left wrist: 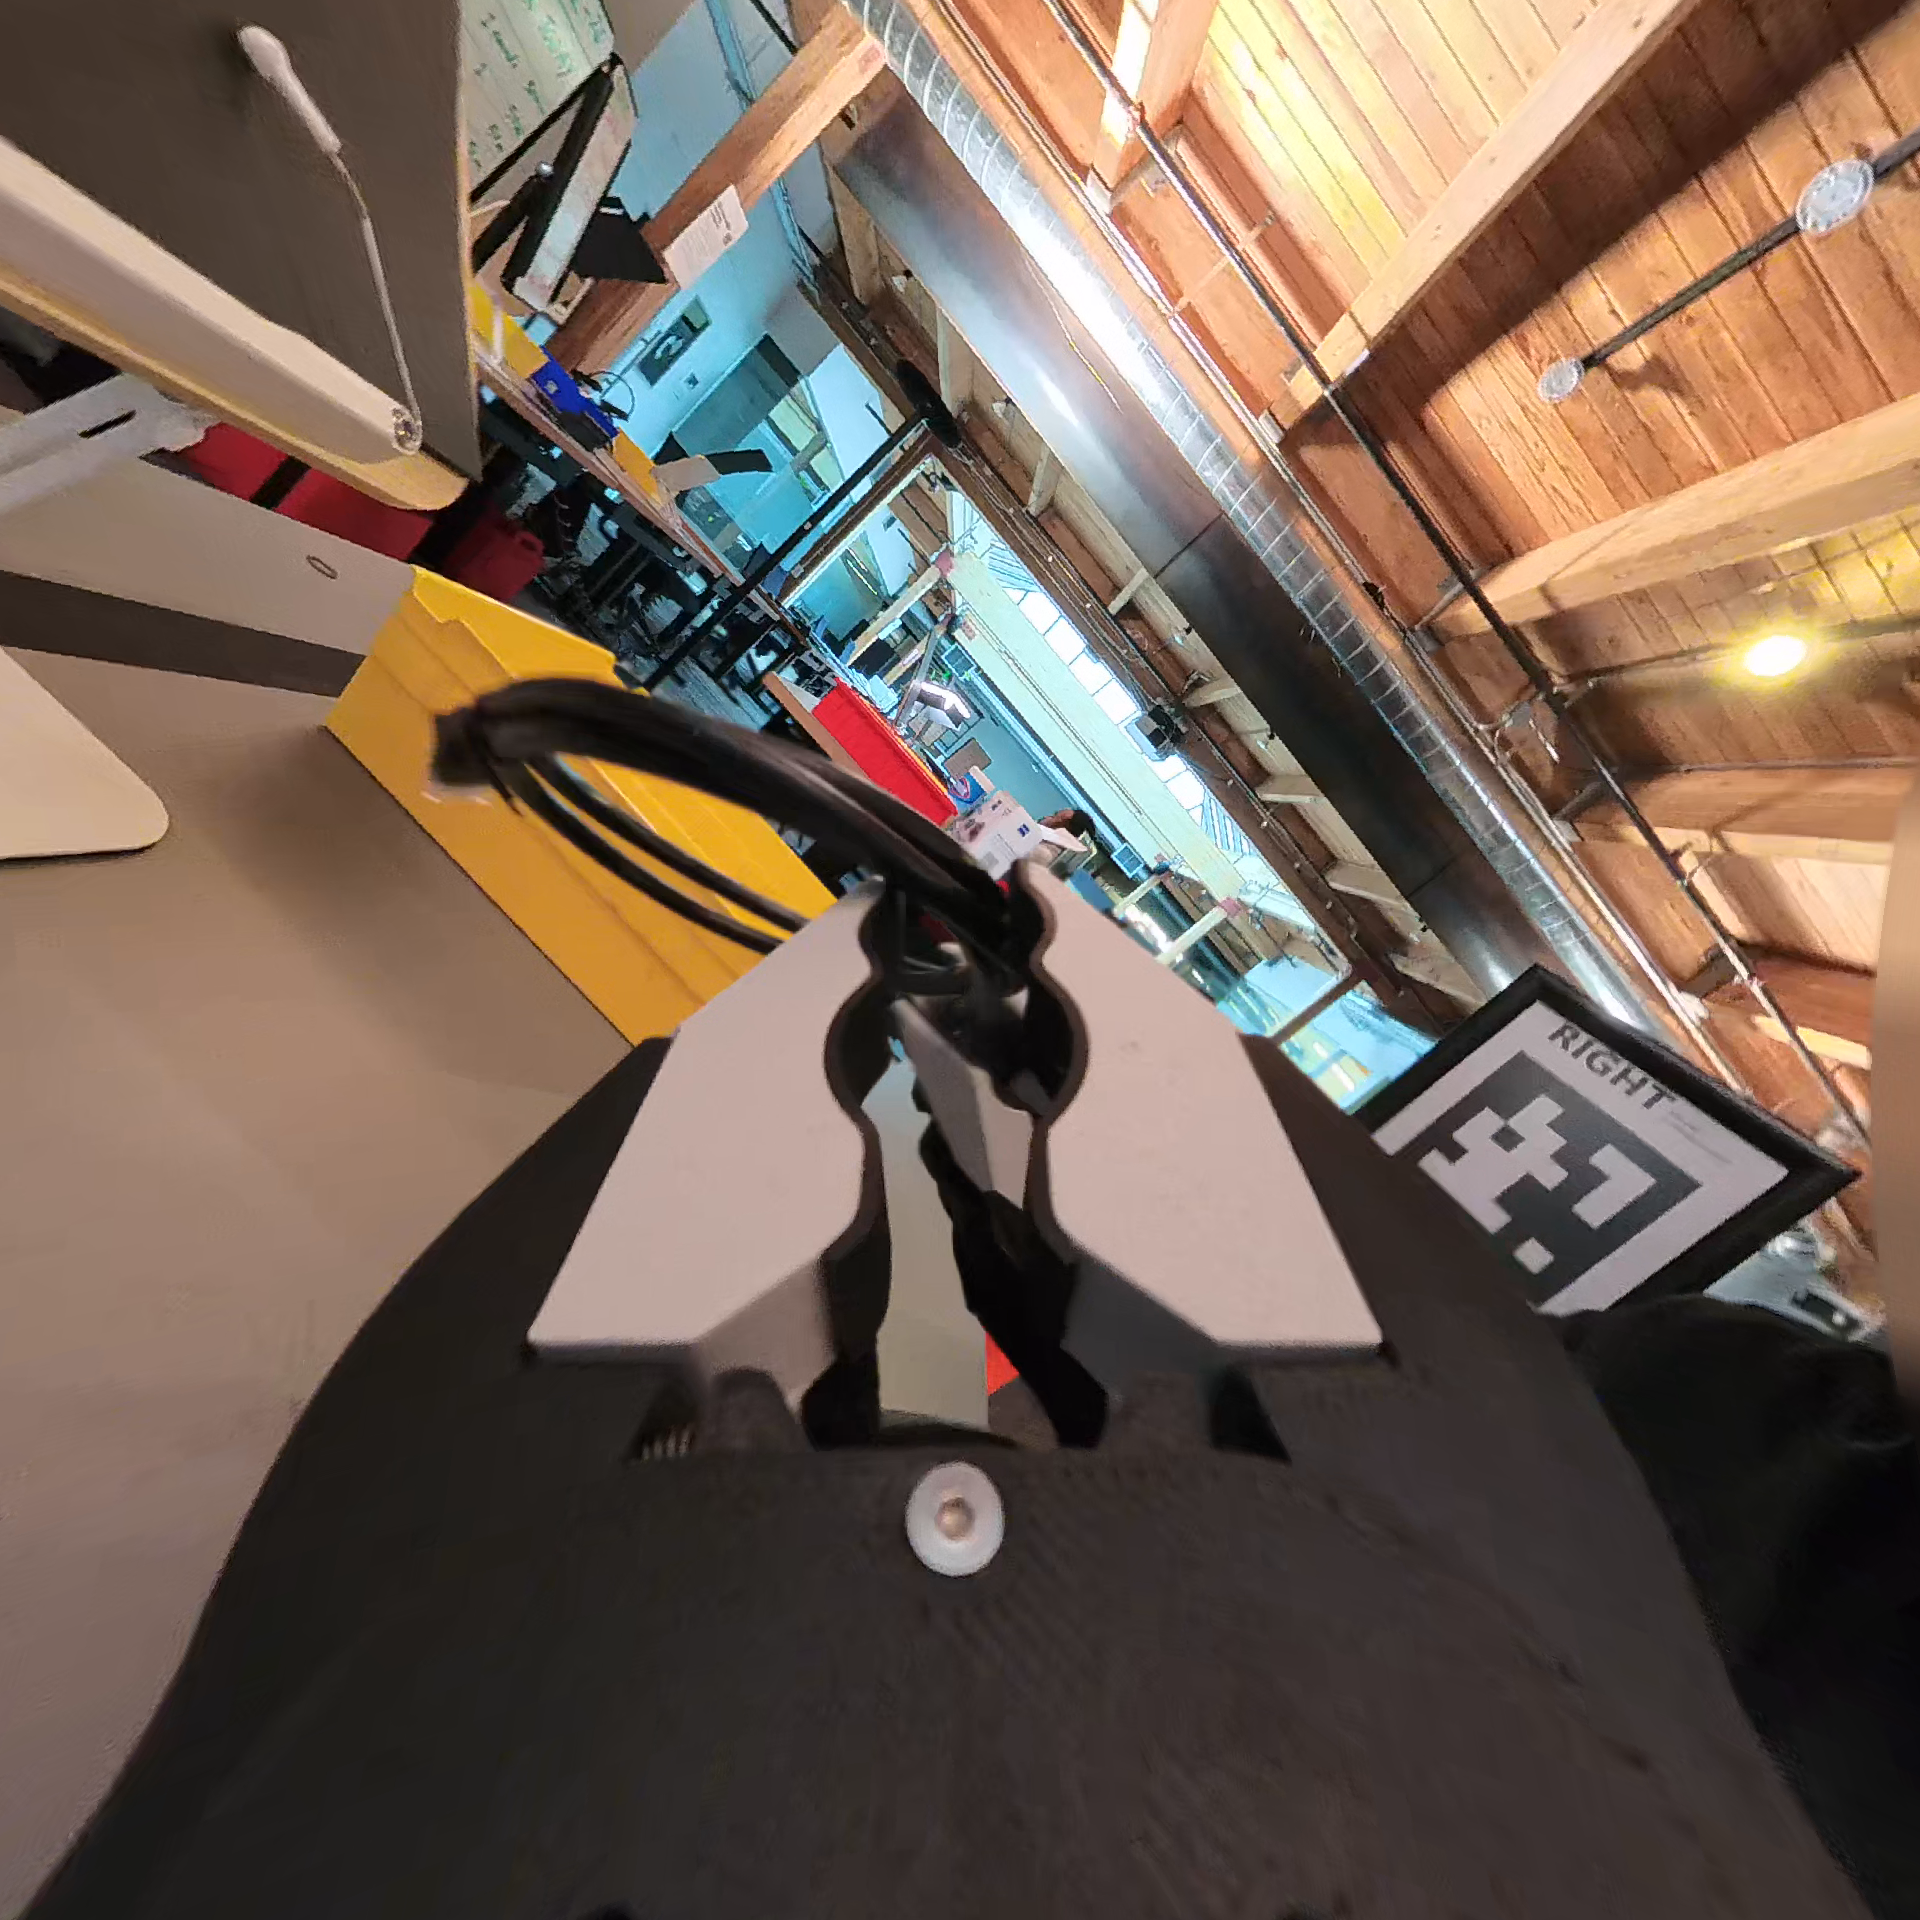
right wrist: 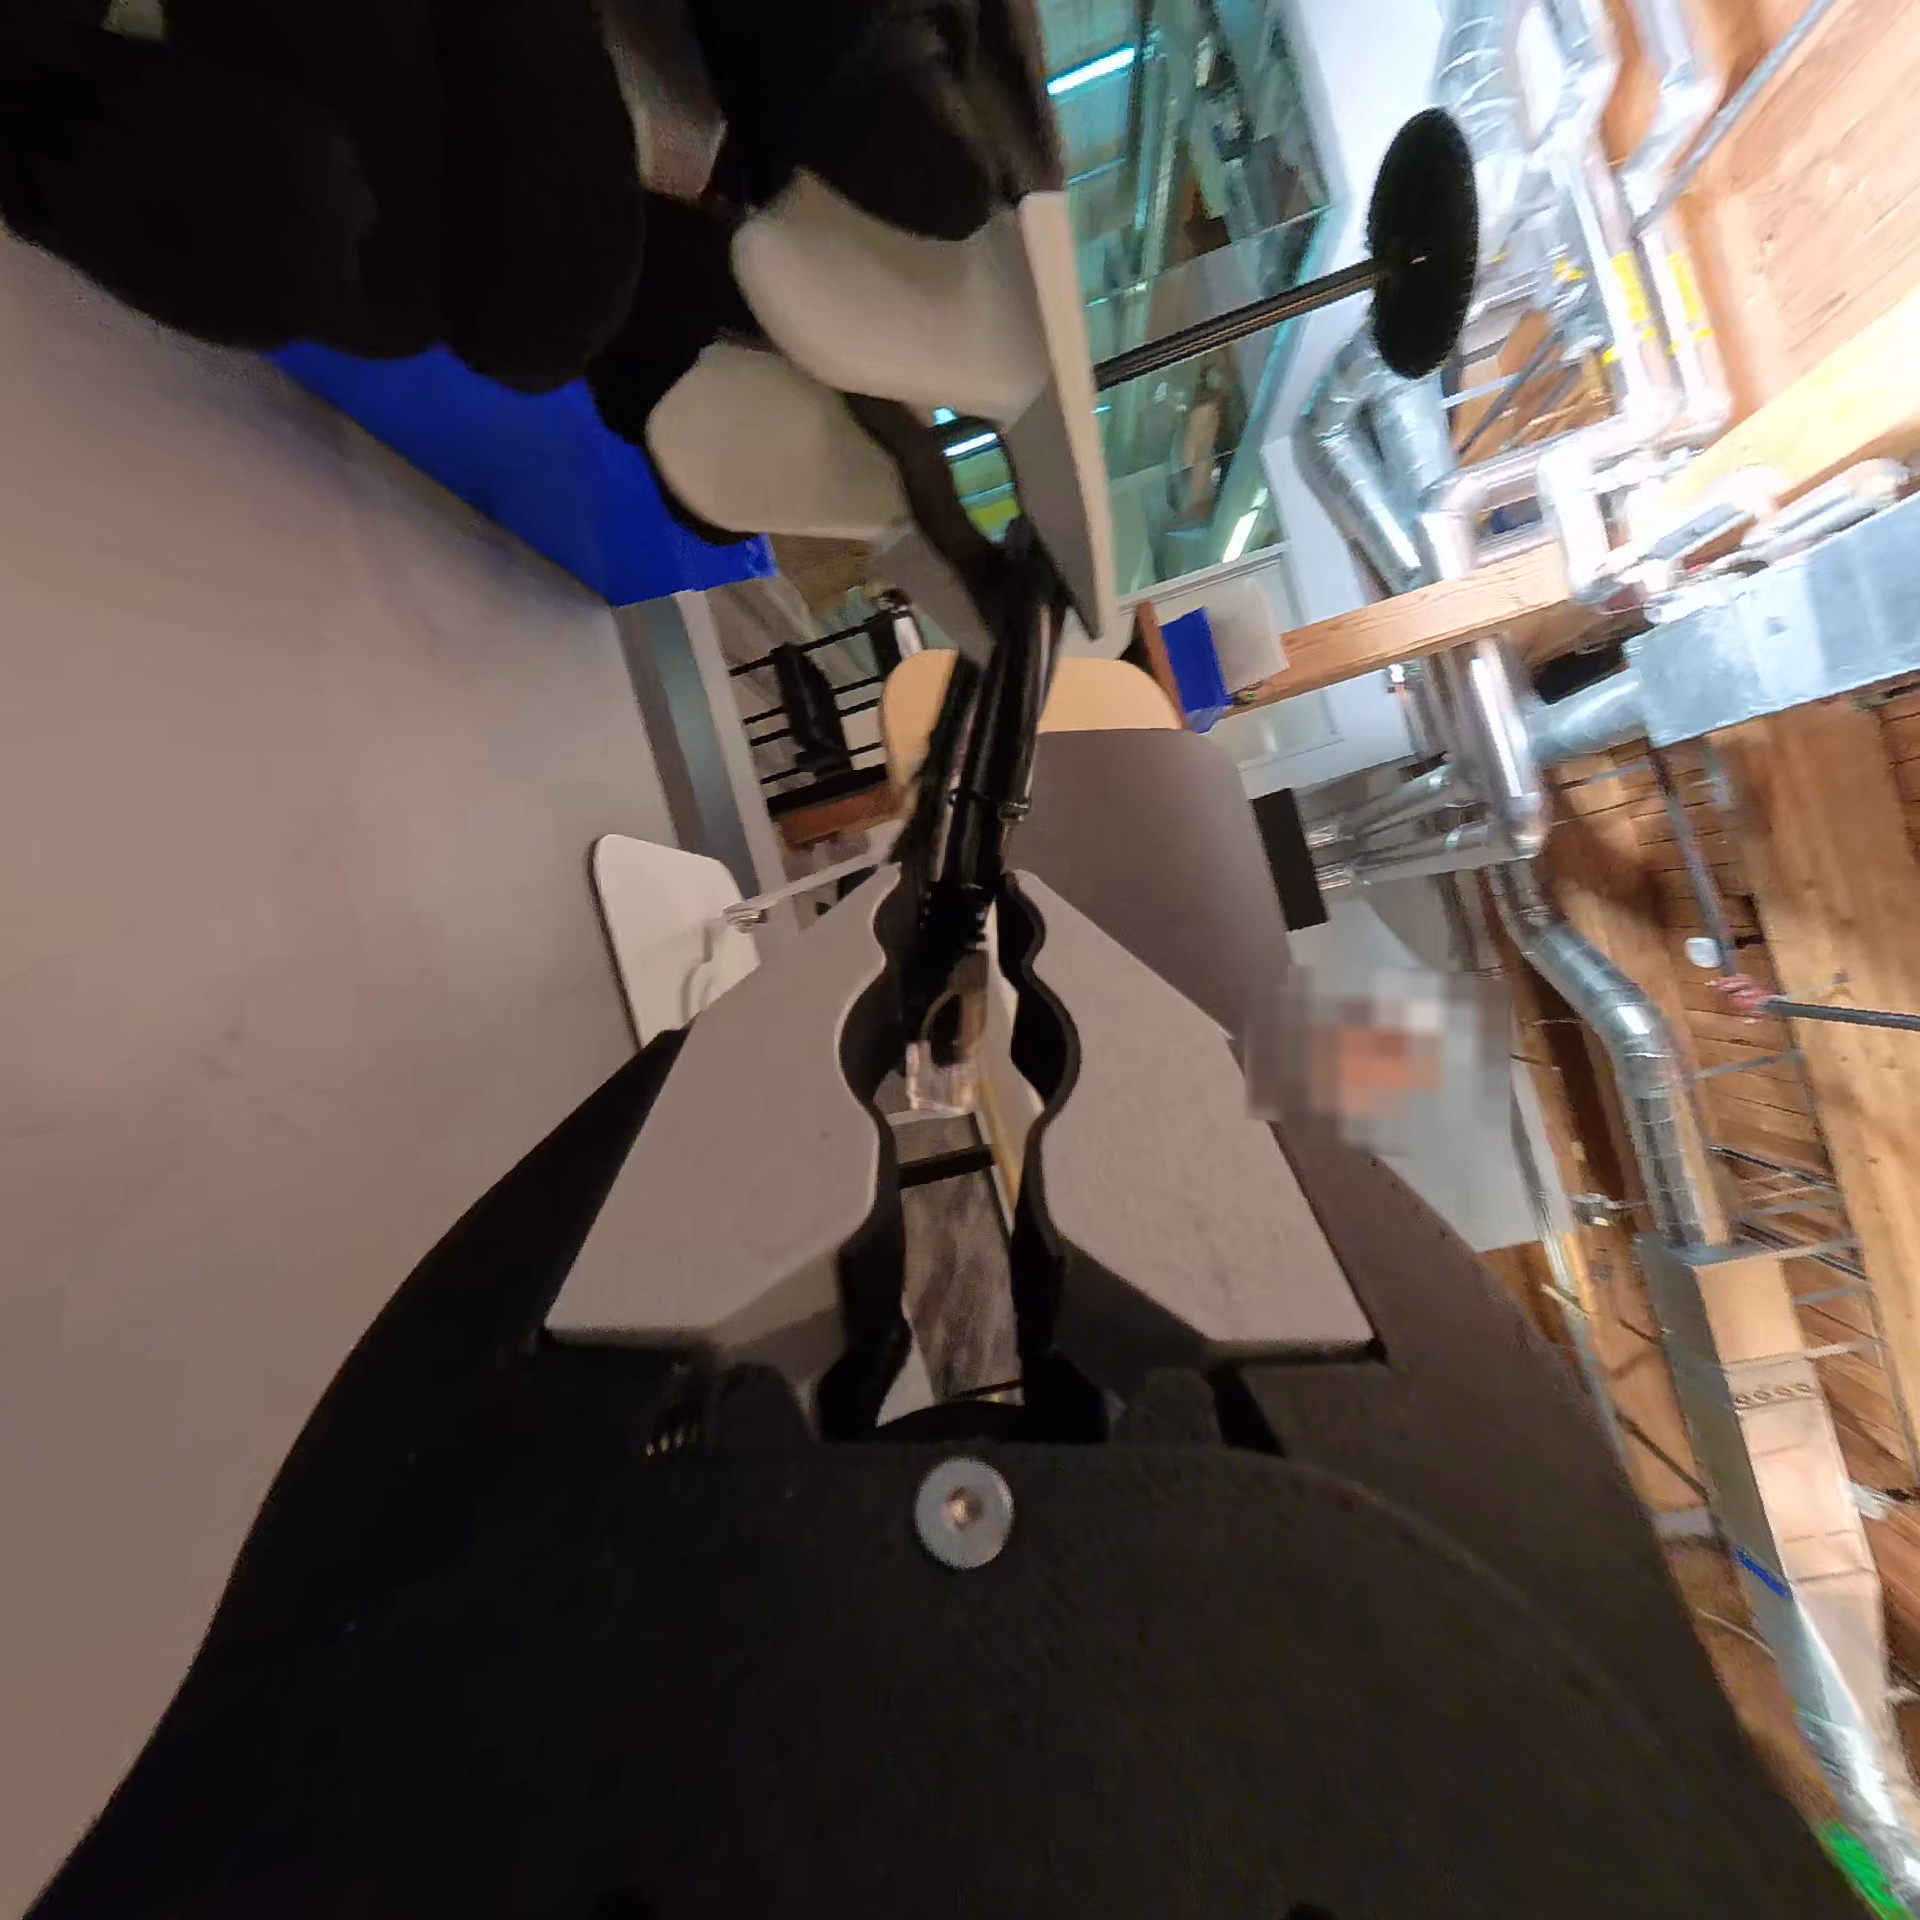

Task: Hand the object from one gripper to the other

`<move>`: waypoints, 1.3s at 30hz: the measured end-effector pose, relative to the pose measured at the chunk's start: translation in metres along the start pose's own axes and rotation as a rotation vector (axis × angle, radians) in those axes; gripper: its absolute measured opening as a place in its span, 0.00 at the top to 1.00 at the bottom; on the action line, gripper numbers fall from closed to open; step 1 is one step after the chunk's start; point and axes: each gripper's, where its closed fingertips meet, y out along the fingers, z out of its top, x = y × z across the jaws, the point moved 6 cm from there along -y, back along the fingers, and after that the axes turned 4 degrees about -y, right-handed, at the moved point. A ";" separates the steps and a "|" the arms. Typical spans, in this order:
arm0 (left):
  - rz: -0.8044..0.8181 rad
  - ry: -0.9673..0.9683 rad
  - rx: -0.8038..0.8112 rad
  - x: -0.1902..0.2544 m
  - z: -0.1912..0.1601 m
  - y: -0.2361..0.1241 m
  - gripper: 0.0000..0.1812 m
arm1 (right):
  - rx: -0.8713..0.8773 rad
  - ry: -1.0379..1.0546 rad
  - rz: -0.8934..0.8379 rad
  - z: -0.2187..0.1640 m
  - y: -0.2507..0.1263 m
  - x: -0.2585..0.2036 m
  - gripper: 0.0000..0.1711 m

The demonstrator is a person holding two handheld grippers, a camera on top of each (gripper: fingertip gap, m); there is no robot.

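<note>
- The grey counter (left wrist: pixel 260 1039) fills the left of my left wrist view, which is tipped steeply; a wooden ceiling (left wrist: pixel 1558 312) fills the right side.
- A yellow bin (left wrist: pixel 582 831) sits on the counter, far beyond my left tool, with the white foot of a stand (left wrist: pixel 62 769) at the far left.
- My left tool (left wrist: pixel 951 894) is pressed together at its tips, pinching a coiled black cable (left wrist: pixel 727 769); the coil arcs out to the left over the yellow bin.
- In that view a marker plate (left wrist: pixel 1590 1153) of the other tool shows near right.
- My right tool (right wrist: pixel 951 894) pinches the same cable (right wrist: pixel 966 810) near its clear plug (right wrist: pixel 935 1070), which lies in the gap between the fingers.
- In the right wrist view the left tool (right wrist: pixel 1039 582) comes in from the top, with gloved fingertips (right wrist: pixel 779 457) on it, gripping the cable's far end.
- Both tools hold the cable at once, in the air above the counter.
</note>
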 end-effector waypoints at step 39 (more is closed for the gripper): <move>-0.120 0.531 -0.896 0.037 -0.054 -0.001 0.88 | 0.120 0.356 0.423 -0.022 -0.007 0.032 0.93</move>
